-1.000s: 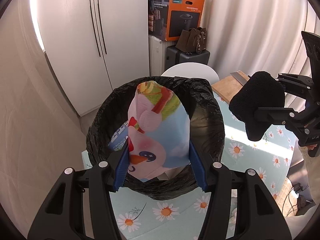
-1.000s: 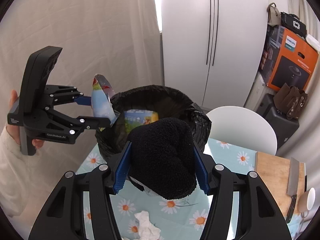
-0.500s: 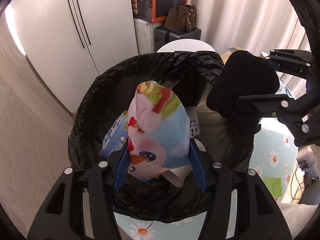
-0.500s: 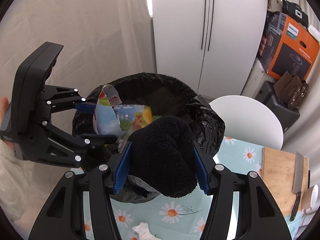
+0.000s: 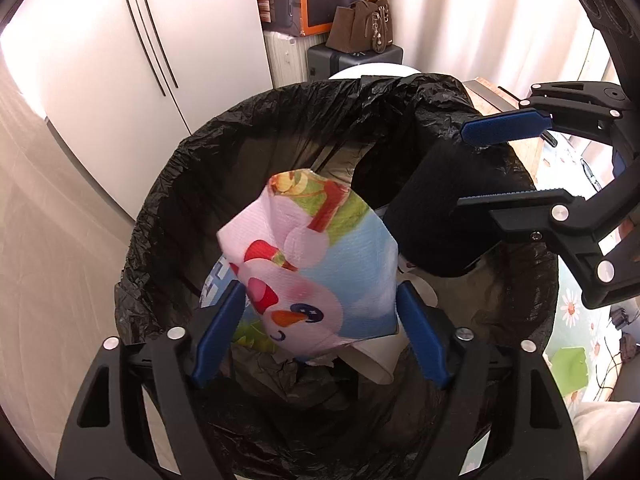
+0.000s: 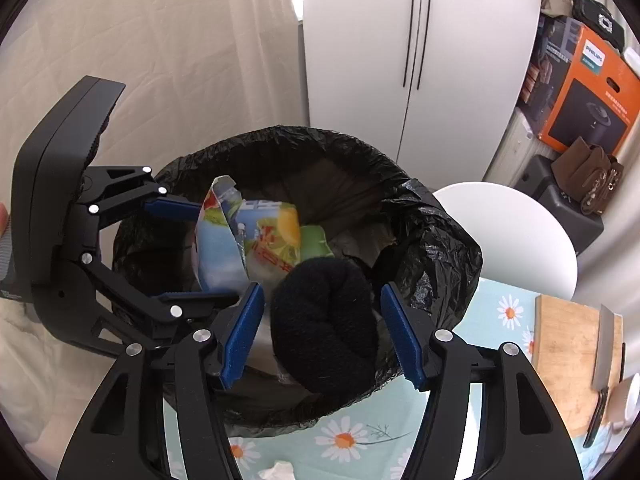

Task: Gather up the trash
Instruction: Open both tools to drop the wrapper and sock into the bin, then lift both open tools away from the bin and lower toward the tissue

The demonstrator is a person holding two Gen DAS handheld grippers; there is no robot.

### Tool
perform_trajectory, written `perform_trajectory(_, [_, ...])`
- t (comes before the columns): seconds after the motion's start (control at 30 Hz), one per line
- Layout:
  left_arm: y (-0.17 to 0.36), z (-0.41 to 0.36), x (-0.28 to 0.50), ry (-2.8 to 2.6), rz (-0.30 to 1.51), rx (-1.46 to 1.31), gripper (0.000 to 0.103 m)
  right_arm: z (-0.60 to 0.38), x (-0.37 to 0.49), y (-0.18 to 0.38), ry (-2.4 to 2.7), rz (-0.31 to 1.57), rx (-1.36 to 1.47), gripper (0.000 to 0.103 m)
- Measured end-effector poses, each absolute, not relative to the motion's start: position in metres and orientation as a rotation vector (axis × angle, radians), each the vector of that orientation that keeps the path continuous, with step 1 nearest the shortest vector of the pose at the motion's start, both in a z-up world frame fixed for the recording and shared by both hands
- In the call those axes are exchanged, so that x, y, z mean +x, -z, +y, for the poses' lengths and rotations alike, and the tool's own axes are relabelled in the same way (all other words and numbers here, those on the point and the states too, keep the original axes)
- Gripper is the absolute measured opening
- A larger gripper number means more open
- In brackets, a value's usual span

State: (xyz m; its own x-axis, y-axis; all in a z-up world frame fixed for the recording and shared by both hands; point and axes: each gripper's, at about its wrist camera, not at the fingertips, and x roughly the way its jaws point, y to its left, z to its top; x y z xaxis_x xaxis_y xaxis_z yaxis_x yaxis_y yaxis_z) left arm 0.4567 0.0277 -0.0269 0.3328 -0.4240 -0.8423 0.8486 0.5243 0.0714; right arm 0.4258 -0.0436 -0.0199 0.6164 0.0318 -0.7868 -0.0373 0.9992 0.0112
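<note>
wrapper [image 5: 316, 276]: light, crinkly; over bin [image 5: 248, 128], left hand-held gripper [image 5: 320, 312] just opened, letting go
sock [image 6: 324, 320]: soft, squashy; right hand-held gripper [image 6: 320, 336] just opened, released

Colourful wrapper [image 5: 320, 276], black sock [image 6: 324, 320] above bin [image 6: 436, 240]

1 bin [image 6: 436, 240], 2 wrappers [image 5: 320, 272], 1 sock [image 6: 324, 320].
</note>
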Motion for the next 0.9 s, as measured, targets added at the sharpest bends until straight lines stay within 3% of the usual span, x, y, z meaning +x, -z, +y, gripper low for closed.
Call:
perform_trajectory(0.07, [0.024, 0.030, 0.454, 0.879, 0.857, 0.570, 0.090, -0.045, 0.422, 0.015, -0.020, 0.876, -0.007, 0.081])
perform_trajectory(0.1, [0.022, 0.032, 0.453, 0.874, 0.842, 0.569, 0.091, -0.047, 0.420, 0.011, -0.006, 0.857, -0.006, 0.086])
perform_trajectory(0.27, [0.008, 0.038, 0.447, 0.869, 0.811, 0.528, 0.097, -0.054, 0.405, -0.005, 0.003, 0.811, 0.020, 0.087])
perform_trajectory(0.9, [-0.032, 0.077, 0.362, 0.670, 0.767, 0.387, 0.097, -0.066, 0.318, -0.022, -0.047, 0.771, 0.023, 0.088])
